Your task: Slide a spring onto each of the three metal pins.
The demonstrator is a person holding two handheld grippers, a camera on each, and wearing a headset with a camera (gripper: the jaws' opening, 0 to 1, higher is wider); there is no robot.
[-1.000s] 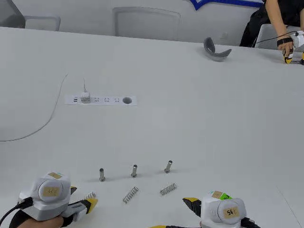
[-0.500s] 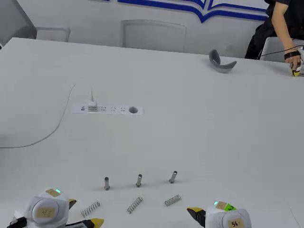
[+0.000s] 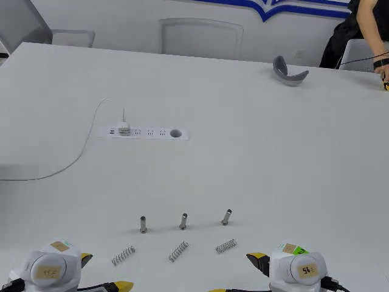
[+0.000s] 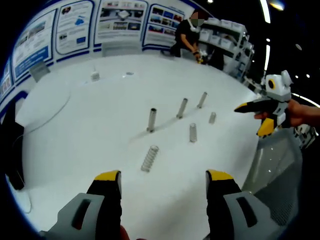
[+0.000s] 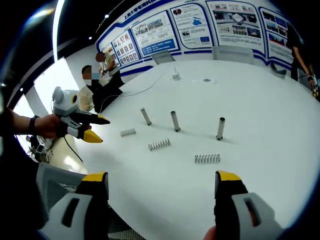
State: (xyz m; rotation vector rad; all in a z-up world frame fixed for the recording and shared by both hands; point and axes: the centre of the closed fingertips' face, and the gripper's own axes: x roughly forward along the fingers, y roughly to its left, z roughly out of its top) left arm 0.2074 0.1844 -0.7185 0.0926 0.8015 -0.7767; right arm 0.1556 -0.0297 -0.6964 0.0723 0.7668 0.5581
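Observation:
Three short metal pins point(image 3: 143, 224) point(image 3: 183, 221) point(image 3: 226, 216) stand upright in a row on the white table. In front of each one a loose spring point(image 3: 123, 255) point(image 3: 179, 251) point(image 3: 226, 246) lies flat. My left gripper point(image 3: 103, 272) is open at the near left edge, a little short of the left spring point(image 4: 149, 158). My right gripper point(image 3: 240, 277) is open at the near right, short of the right spring point(image 5: 207, 158). Nothing lies between either gripper's jaws point(image 4: 164, 176) point(image 5: 161, 177). Each gripper view also shows the other gripper point(image 4: 255, 119) point(image 5: 99, 129).
A white power strip point(image 3: 143, 132) with a plug and a thin cable point(image 3: 73, 161) lies mid-table on the left. A grey curved object point(image 3: 290, 69) rests at the far right. Chairs point(image 3: 200, 36) stand behind the table. A person point(image 3: 368, 30) works at the far right corner.
The head camera has shifted. My left gripper has drawn back from the left spring toward the near edge. Pins and springs have not moved.

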